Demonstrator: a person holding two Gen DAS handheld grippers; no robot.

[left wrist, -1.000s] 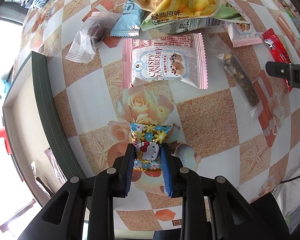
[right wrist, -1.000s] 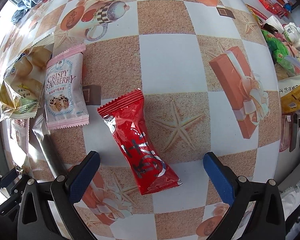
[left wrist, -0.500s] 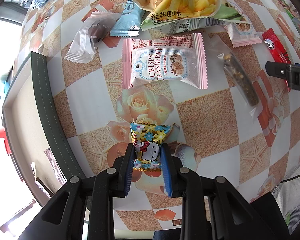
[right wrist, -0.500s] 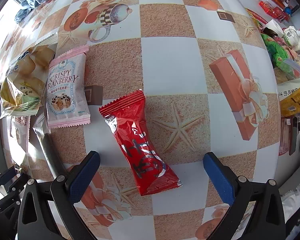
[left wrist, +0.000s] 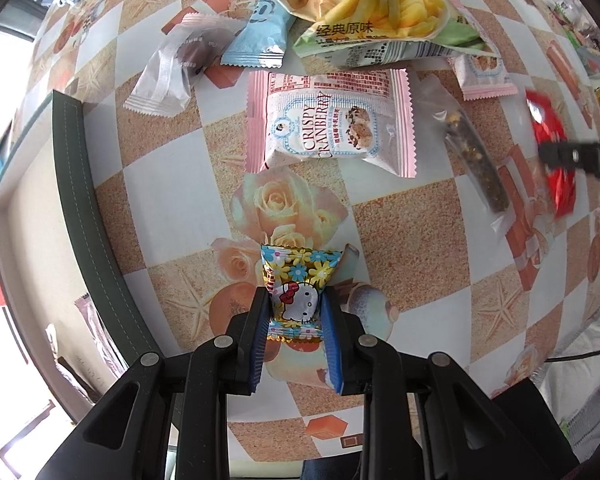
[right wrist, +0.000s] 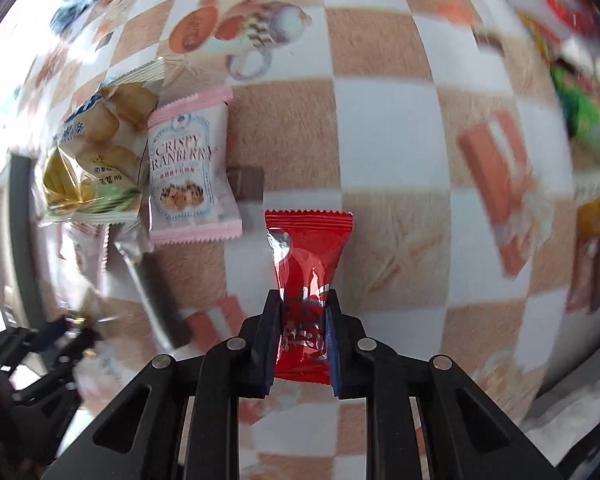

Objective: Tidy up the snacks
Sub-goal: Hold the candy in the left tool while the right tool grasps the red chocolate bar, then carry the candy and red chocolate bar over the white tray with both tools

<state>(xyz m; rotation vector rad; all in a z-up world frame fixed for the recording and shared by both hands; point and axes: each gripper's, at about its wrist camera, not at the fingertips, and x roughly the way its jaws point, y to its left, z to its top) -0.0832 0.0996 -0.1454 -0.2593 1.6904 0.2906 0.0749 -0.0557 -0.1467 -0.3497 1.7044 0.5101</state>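
My left gripper [left wrist: 294,308] is shut on a small flowered Hello Kitty candy packet [left wrist: 298,292] just above the checkered tablecloth. My right gripper [right wrist: 305,312] is shut on a red snack packet [right wrist: 306,264] and holds it lengthwise; the same red packet [left wrist: 552,160] and the right gripper's tip show at the right edge of the left wrist view. A pink Crispy Cranberry packet [left wrist: 328,124] lies ahead of the left gripper, and it also shows in the right wrist view [right wrist: 188,176].
A yellow chips bag [left wrist: 380,12], a light blue packet [left wrist: 260,36], a clear wrapped snack [left wrist: 172,68] and a clear seed stick packet [left wrist: 476,164] lie beyond. A dark green box rim [left wrist: 76,184] runs along the left. More snacks crowd the far right [right wrist: 580,120].
My right gripper has closed on the red packet, which now lies straight between the fingers; the right view is blurred by motion. My left gripper still holds the Hello Kitty packet in place.
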